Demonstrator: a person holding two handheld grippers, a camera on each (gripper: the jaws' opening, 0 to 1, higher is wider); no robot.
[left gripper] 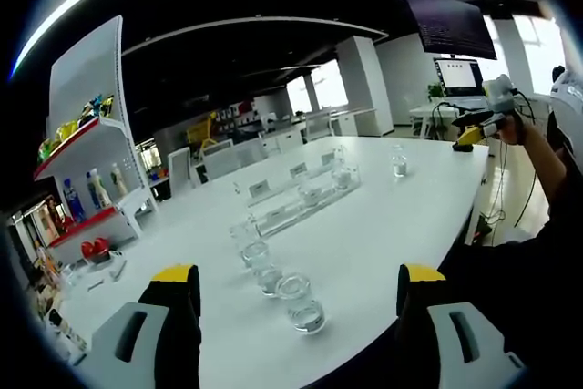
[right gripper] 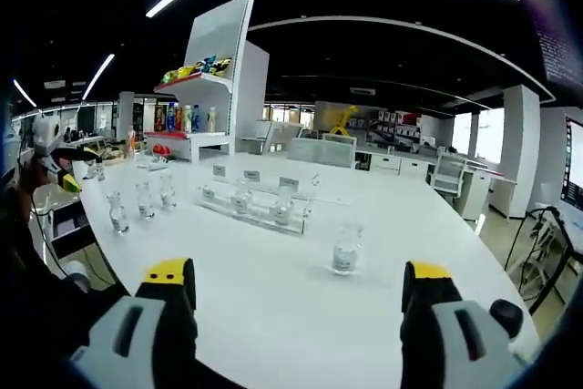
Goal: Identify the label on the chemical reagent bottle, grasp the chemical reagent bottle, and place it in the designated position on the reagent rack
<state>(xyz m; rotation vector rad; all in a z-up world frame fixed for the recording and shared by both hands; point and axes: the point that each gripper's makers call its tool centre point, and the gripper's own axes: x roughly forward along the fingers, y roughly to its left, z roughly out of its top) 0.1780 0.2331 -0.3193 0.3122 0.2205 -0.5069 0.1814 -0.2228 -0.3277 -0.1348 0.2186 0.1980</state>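
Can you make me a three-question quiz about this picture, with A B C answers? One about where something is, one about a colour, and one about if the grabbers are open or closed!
1. Where does the lone bottle stand in the right gripper view?
A. On the white table, apart from the clear rack
B. On the shelf
C. Inside a gripper

2. What colour are the tips of the left gripper?
A. Blue
B. Yellow
C. Pink

3. What state is the right gripper in?
A. Shut on a bottle
B. Shut on nothing
C. Open and holding nothing

Answers:
1 A, since it sits by itself on the tabletop, nearer the camera than the rack.
2 B, since both jaw tips are capped in yellow.
3 C, since its jaws stand wide apart with only table between them.
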